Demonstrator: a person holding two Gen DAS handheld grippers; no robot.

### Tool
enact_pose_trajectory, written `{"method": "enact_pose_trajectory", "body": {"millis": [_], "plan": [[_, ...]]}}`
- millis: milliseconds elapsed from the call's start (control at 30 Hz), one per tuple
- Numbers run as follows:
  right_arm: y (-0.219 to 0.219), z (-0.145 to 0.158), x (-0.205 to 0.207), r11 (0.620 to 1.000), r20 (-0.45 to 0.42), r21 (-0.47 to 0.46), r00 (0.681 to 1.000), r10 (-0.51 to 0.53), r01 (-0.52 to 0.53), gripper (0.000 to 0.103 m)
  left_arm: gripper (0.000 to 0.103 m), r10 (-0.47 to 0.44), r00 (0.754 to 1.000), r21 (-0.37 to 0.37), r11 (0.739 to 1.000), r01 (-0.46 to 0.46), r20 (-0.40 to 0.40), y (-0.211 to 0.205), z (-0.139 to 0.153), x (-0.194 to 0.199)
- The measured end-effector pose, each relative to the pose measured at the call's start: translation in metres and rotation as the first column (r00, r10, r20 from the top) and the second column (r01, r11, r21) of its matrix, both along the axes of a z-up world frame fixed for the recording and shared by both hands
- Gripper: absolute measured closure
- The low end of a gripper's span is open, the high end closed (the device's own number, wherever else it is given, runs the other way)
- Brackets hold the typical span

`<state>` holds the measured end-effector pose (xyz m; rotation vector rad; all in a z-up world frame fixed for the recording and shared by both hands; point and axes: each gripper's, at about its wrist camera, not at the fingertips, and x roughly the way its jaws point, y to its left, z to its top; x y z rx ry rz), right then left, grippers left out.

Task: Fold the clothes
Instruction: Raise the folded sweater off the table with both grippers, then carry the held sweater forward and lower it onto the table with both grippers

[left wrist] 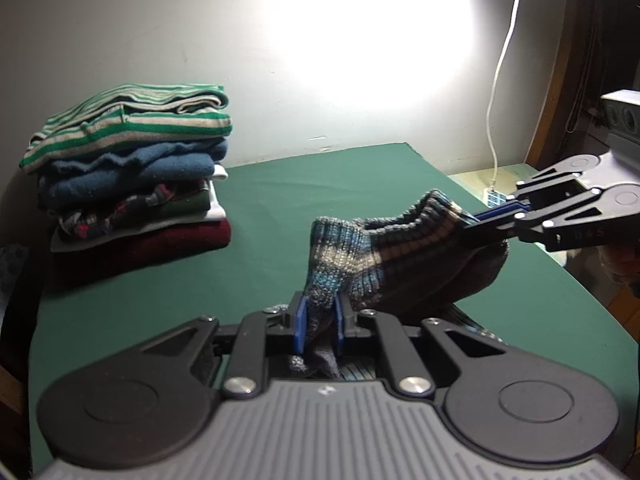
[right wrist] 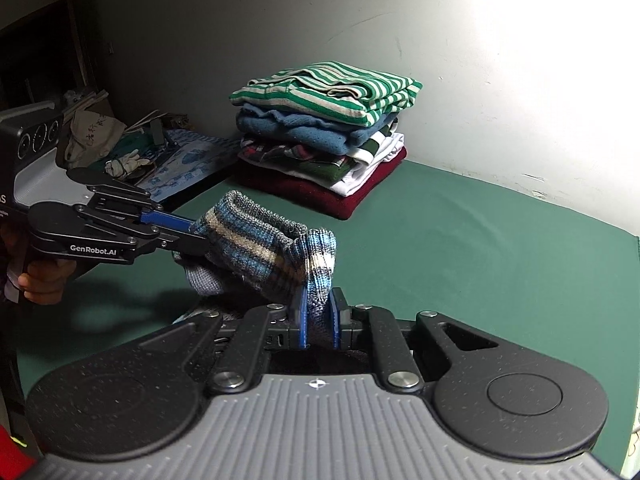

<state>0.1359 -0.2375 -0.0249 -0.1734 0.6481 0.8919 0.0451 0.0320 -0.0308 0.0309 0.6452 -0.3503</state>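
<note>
The knitted garment (left wrist: 372, 256) hangs between left gripper (left wrist: 320, 320) and right gripper (right wrist: 318, 316) (both clamped on it), above the worktop (right wrist: 480, 248).

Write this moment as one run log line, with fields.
step: lifting knit garment | left claw: shut on garment | right claw: shut on garment | folded stack: on green table

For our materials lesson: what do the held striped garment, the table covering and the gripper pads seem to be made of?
Striped garment: chunky knitted yarn, probably wool or acrylic; ribbed stitches show.
Table covering: matte green cloth, perhaps felt; soft ripples, no shine.
Gripper pads: smooth blue plastic or rubber, unclear which.
</note>
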Motion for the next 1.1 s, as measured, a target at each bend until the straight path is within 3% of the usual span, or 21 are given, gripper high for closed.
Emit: {"method": "enact_pose_trajectory", "body": {"millis": [333,633,700,800,933,1100], "plan": [[-0.012,0.004,-0.048,0.999,0.002,-0.011,0.999,0.039,-0.039,0.091,0.096,0.004,1.0,-0.009,1.0,-0.004,-0.003,0.008,0.004,-0.058],[-0.018,-0.006,-0.088,0.993,0.011,-0.087,0.997,0.082,-0.081,0.091,0.096,-0.027,0.999,-0.018,0.999,0.026,-0.044,-0.002,-0.007,-0.098],[-0.018,-0.01,-0.093,0.992,0.012,-0.1,0.997,0.08,-0.078,0.091,0.102,-0.035,0.998,-0.027,0.999,0.034,-0.05,-0.004,-0.008,-0.103],[-0.017,-0.015,-0.099,0.991,0.015,-0.109,0.997,0.082,-0.08,0.091,0.103,-0.041,0.998,-0.024,0.999,0.04,-0.047,-0.008,-0.008,-0.108],[-0.011,-0.025,-0.109,0.984,0.041,-0.153,0.995,0.096,-0.089,0.091,0.102,-0.054,0.998,0.058,0.997,0.056,-0.045,-0.016,-0.015,-0.111],[-0.009,-0.037,-0.114,0.979,0.064,-0.19,0.994,0.086,-0.073,0.091,0.088,-0.132,0.991,0.215,0.967,0.136,-0.031,-0.031,-0.024,-0.126]]}}
